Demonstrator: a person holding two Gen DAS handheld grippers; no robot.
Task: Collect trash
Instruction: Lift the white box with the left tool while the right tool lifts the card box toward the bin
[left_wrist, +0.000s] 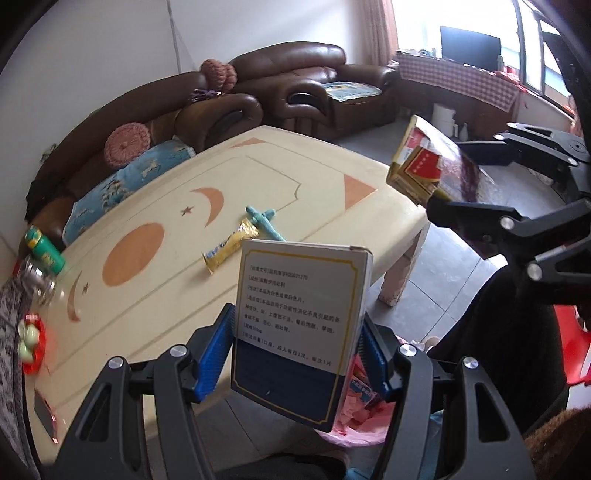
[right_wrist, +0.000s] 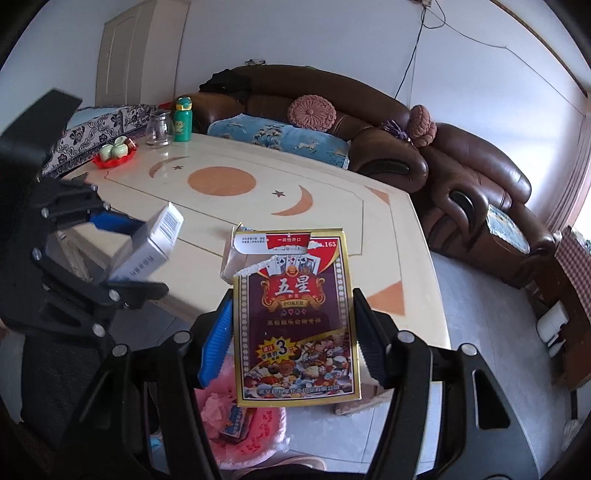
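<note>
cream table (left_wrist: 258, 173) patterned with an orange disc, crescents, stars and corner triangles, standing on grey floor tiles. along its far side a brown leather sofa (right_wrist: 369, 110) with round pink cushions and a blue throw, white walls behind, a window at the room's edge. on the tabletop: a yellow wrapper (left_wrist: 231, 243) touching a teal toy (left_wrist: 264, 221), well apart from a green bottle (right_wrist: 183, 120), a glass jar (right_wrist: 159, 129) and a red tray of small cups (right_wrist: 114, 153) near the far corner. left gripper (left_wrist: 299, 350) clamped on a white and navy medicine box (left_wrist: 299, 325), held upright beyond the table's near edge. right gripper (right_wrist: 293, 332) clamped on a torn poker card box (right_wrist: 295, 314), likewise off the near edge. below both, a pink bag (right_wrist: 251, 424) on the floor with scraps inside.
</note>
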